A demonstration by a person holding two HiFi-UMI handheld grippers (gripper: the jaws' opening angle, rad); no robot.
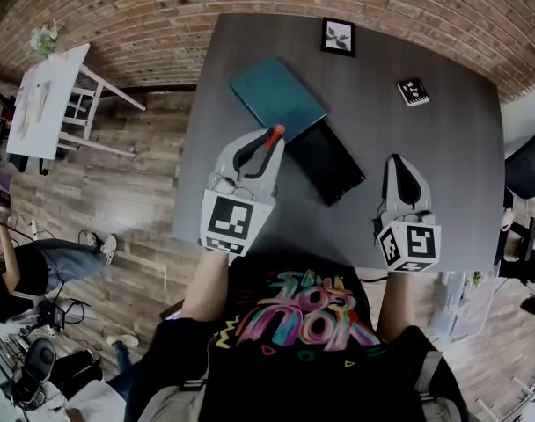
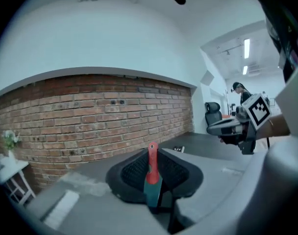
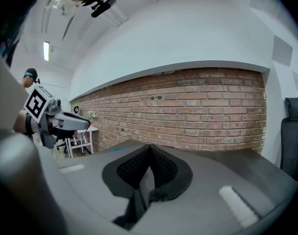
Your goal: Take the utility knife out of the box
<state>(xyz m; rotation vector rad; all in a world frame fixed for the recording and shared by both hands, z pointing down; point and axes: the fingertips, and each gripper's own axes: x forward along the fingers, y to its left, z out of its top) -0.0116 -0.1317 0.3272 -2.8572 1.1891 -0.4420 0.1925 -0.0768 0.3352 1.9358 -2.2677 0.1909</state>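
Note:
The utility knife (image 2: 152,173), red at its far end and teal nearer the camera, is clamped between the black pads of my left gripper (image 2: 151,155). In the head view my left gripper (image 1: 266,145) hangs above the dark table (image 1: 443,148), and the knife's red end (image 1: 274,134) sticks out past its tips. The open black box (image 1: 325,161) lies just to the right of it, and its teal lid (image 1: 276,95) lies behind. My right gripper (image 1: 398,172) is right of the box, its pads (image 3: 139,168) closed together with nothing between them.
A small framed picture (image 1: 338,36) and a marker card (image 1: 413,91) lie at the table's far side. A white side table (image 1: 47,95) and a seated person (image 1: 39,266) are on the left. A black chair (image 1: 527,161) is on the right, and a brick wall runs behind.

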